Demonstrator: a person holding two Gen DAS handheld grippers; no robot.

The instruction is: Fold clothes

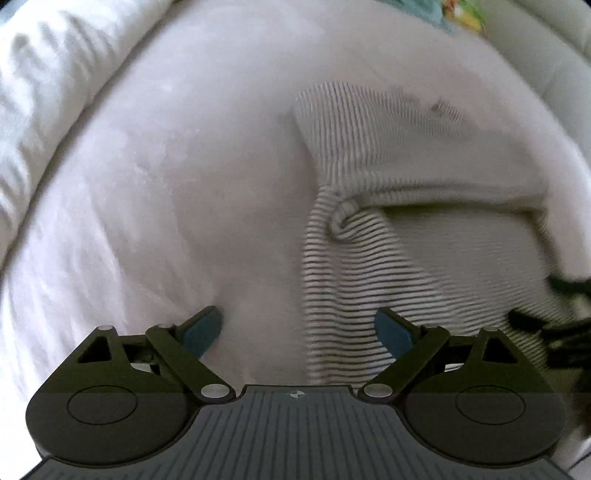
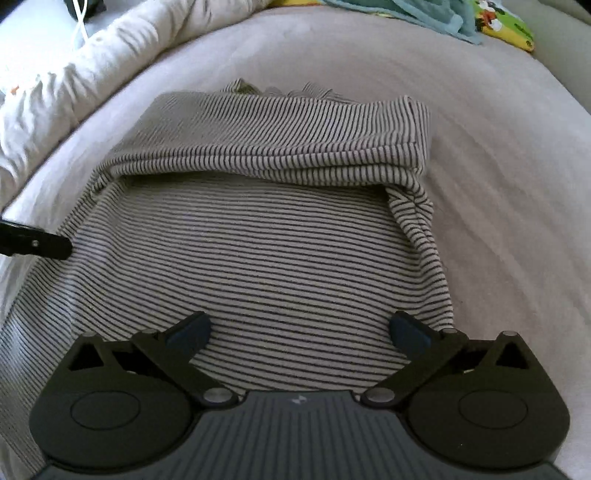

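striped garment (image 2: 258, 251) lying on a pale bed sheet (image 2: 498, 221), its far portion doubled back toward the viewer so that a thick fold runs across the middle; the lower layer lies flat, presumably spread out so that the next fold can be laid squarely.

left to right, left wrist view: a rumpled white duvet (image 1: 48, 92) banks the bed's left edge, pushed aside, it seems, to leave a working surface. the left gripper (image 1: 297, 332) hangs with jaws parted and nothing between them, over bare sheet just beside the garment's left edge, one blue pad (image 1: 201, 332) over the sheet and the other over striped cloth. at the far right a dark blurred shape is probably part of the other tool.

left to right, right wrist view: a black tip at the left border is likely a finger of the left gripper, near the garment's left edge. the right gripper (image 2: 299, 332) stands fully spread above the flat lower layer, holding nothing. a loose flap of cloth trails down on the right, just beside its right finger.

hard to make out: the kind of garment, as sleeves or neckline are not evident; the layers under the fold; the near hem, hidden by both tool bodies; the coloured fabrics (image 2: 480, 22) cut off at the top.
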